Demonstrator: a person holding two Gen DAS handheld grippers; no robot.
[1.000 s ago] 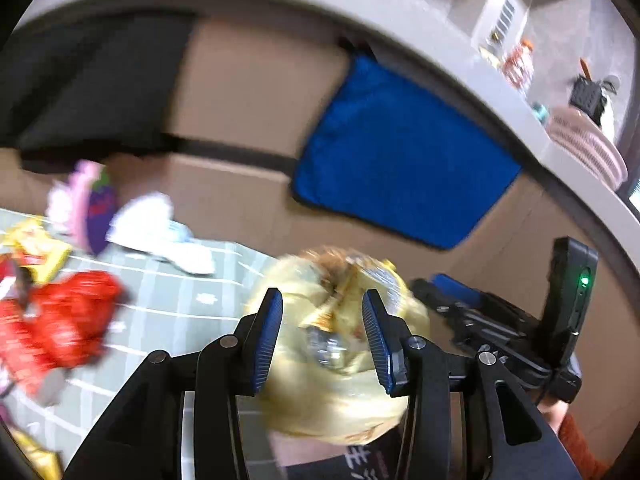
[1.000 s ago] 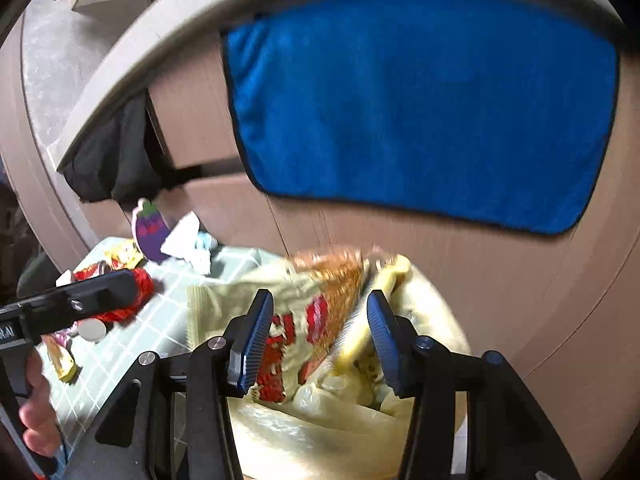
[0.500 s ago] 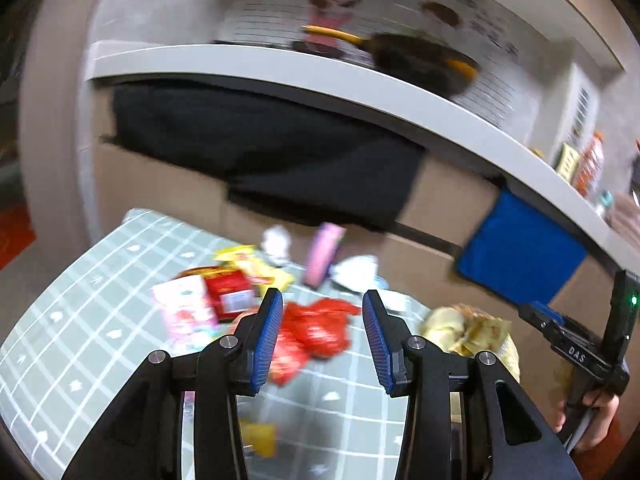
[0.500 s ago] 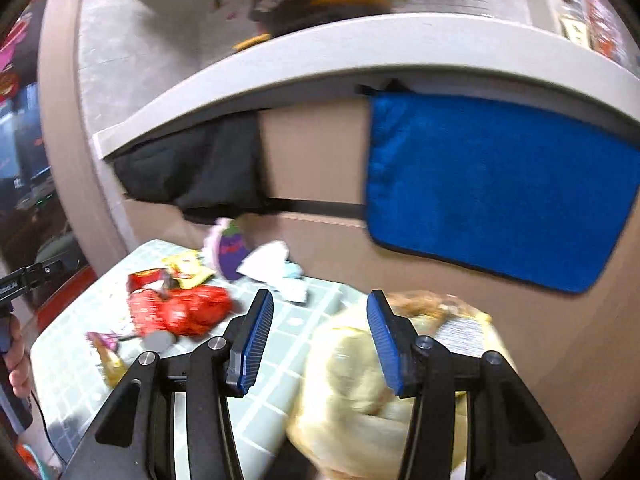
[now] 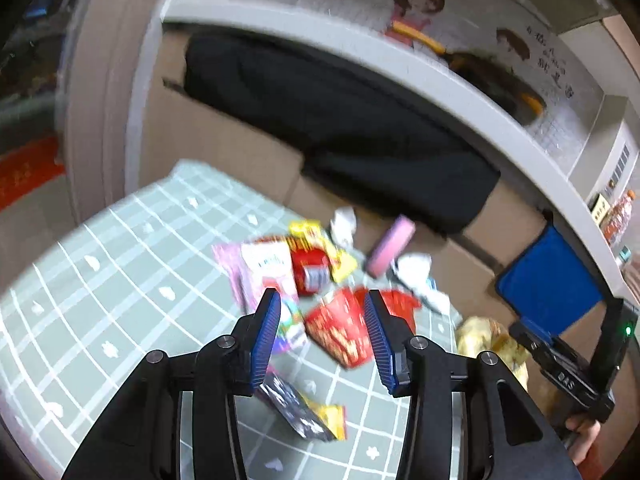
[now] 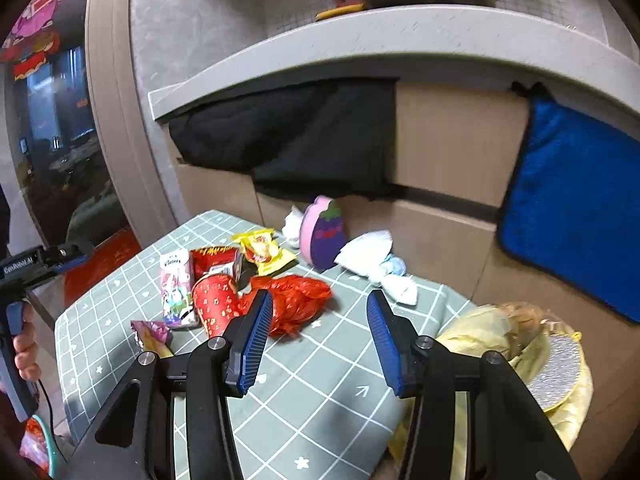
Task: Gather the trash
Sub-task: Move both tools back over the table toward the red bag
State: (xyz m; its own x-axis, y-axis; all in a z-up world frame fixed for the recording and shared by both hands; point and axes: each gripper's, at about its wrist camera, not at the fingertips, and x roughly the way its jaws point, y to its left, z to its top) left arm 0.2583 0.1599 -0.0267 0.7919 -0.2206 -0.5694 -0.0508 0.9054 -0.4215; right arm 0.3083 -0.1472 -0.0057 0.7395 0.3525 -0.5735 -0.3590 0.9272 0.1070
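Trash lies piled on the green checked tablecloth [image 6: 312, 380]: a red patterned wrapper [image 5: 340, 332], a crumpled red bag [image 6: 296, 300], a pink drink carton [image 6: 174, 284], a red box [image 6: 216, 260], a yellow packet [image 6: 264, 250] and white tissue [image 6: 368, 252]. A yellow trash bag [image 6: 520, 340] hangs full at the table's right edge. My left gripper [image 5: 320, 300] hovers over the pile, its jaws opening with nothing between them. My right gripper [image 6: 320, 298] stands open and empty above the cloth, between the pile and the bag.
A purple eggplant-shaped toy [image 6: 324, 236] leans against the cardboard boxes [image 6: 452, 152] behind the table. A black cloth [image 6: 312, 136] and a blue cloth [image 6: 576, 220] hang from the grey counter [image 6: 400, 36]. A dark wrapper [image 5: 304, 412] lies near the front.
Both grippers have swung left, away from the yellow trash bag and toward the pile on the table. The left jaws, which framed the bag's mouth, now frame the red wrapper from above.
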